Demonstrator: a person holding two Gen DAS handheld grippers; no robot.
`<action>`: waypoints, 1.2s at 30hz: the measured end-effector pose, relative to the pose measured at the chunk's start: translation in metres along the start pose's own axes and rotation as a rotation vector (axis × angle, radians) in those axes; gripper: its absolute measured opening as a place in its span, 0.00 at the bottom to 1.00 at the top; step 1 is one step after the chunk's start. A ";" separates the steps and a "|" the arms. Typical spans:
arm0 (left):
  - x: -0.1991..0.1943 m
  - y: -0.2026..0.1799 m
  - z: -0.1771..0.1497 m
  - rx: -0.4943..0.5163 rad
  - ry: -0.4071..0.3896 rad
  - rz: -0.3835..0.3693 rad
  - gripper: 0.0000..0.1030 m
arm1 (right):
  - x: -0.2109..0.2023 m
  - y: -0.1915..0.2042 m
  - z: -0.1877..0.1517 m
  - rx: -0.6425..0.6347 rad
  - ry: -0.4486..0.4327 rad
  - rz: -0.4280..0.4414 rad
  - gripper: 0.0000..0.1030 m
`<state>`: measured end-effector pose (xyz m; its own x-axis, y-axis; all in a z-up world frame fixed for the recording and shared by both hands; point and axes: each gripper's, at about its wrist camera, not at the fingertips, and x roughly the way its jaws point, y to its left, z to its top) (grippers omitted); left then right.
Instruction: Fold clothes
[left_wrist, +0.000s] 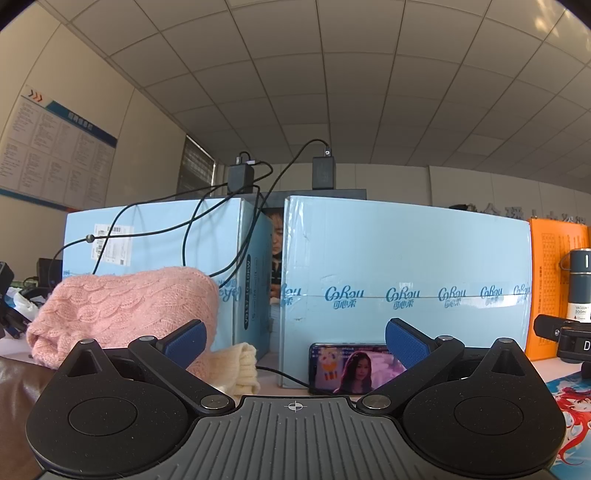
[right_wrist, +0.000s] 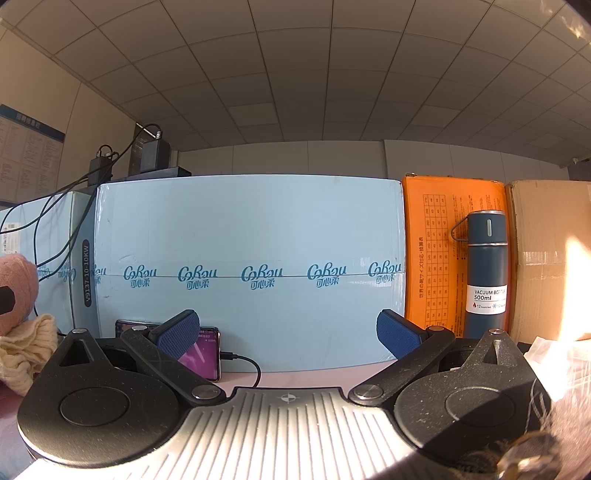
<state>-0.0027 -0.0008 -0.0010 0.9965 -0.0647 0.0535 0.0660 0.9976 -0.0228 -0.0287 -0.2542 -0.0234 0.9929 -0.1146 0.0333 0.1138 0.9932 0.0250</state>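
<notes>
Left gripper (left_wrist: 294, 341) gapes wide, gripping nothing; right gripper (right_wrist: 288, 334) likewise spread and empty. Folded pink sweater (left_wrist: 125, 306) sits far left, cream knit (left_wrist: 242, 369) beside it, phone (left_wrist: 347, 373) against the blue box (left_wrist: 406, 258).

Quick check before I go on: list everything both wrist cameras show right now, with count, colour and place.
Knit sweater: 1, pink, bundled at left in front of the left carton.
Knit garment: 1, cream, below and right of the pink one.
Cartons: 2, light blue, standing across the back.
Phone: 1, screen lit, cable plugged in, propped against the right carton.
Chargers: 2, black, on top behind the cartons, cables hanging down.
Orange box: 1, right of the cartons.
Vacuum bottle: 1, dark blue, before the orange box.
Cardboard box: 1, brown, far right.
Left gripper: open, empty, blue pads.
Right gripper: open, empty, blue pads.
</notes>
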 end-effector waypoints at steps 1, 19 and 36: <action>0.000 0.000 0.000 0.001 -0.001 0.000 1.00 | 0.000 0.000 0.000 0.000 -0.001 0.001 1.00; 0.000 -0.001 0.002 0.002 -0.001 0.001 1.00 | -0.002 0.001 -0.001 -0.003 -0.009 0.004 1.00; -0.001 0.000 0.001 0.008 -0.017 -0.003 1.00 | -0.003 0.001 -0.001 -0.007 -0.017 0.006 1.00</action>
<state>-0.0039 -0.0011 0.0004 0.9953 -0.0673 0.0703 0.0685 0.9975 -0.0151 -0.0313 -0.2530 -0.0241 0.9928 -0.1090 0.0501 0.1082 0.9940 0.0180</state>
